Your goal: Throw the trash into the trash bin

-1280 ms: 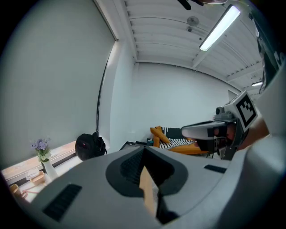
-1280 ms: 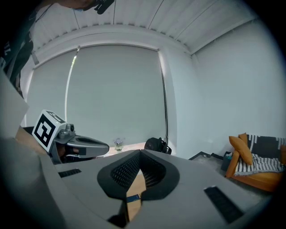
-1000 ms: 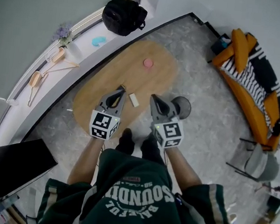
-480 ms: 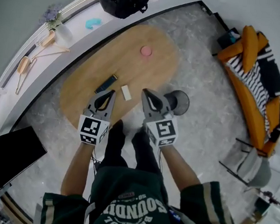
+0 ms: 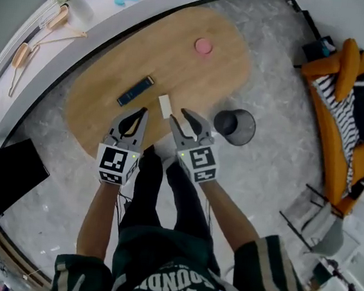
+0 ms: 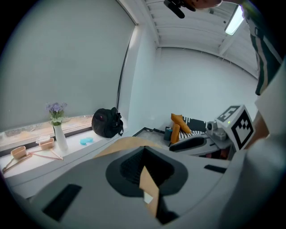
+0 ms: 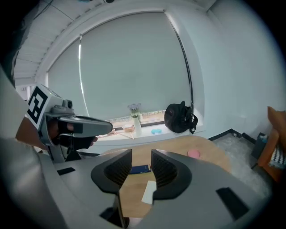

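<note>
Status: nothing binned yet, as far as I can see.

- The white scrap [image 5: 165, 105] lies flat on the table [image 5: 177, 70], near its front edge, untouched by either tool. I read it as the likeliest trash.
- The trash bin [image 5: 234, 126] stands on the floor just beside the table's right edge. Its inside is dark, so I can't tell if anything's in it.
- Your right gripper [image 5: 177, 114] hovers just in front of the scrap. Its jaws have just been opening and now stand apart with nothing between them. The right gripper view shows the scrap through the gap, on the wood ahead.
- Your left gripper [image 5: 140, 114] has its jaws drawn together on nothing, with only a thin sliver of table showing between them.
- A dark flat item [image 5: 135, 91] and a pink round item [image 5: 203, 45] are also on the table. I can't tell whether they count as trash.

What's left is everything: reach, pinch the scrap, carry it right, drop it in the bin. The scrap is thin and flat, so expect a fiddly pickup.
</note>
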A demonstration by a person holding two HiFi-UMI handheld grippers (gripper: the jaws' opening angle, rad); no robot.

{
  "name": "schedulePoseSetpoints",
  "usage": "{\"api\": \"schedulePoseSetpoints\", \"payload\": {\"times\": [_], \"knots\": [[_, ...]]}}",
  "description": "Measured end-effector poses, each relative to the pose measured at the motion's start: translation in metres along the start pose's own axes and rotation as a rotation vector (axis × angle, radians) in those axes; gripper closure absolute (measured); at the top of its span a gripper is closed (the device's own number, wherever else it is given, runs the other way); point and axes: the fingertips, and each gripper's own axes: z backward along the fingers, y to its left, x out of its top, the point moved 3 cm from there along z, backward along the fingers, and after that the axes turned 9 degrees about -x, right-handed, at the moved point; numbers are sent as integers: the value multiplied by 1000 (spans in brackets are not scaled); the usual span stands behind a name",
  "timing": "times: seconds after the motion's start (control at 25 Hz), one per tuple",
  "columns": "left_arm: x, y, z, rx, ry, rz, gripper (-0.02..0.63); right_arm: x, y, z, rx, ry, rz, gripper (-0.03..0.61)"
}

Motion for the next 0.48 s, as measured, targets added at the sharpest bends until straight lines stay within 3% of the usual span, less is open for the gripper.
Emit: {"api": "schedulePoseSetpoints", "payload": {"times": [0.16, 0.48], "knots": [[-31, 11, -12, 11, 8, 44, 614, -55, -6, -43, -30, 85, -31, 383], [-73, 30, -21, 47, 19, 78, 614, -161, -5, -121, -39, 294, -43, 365]]}}
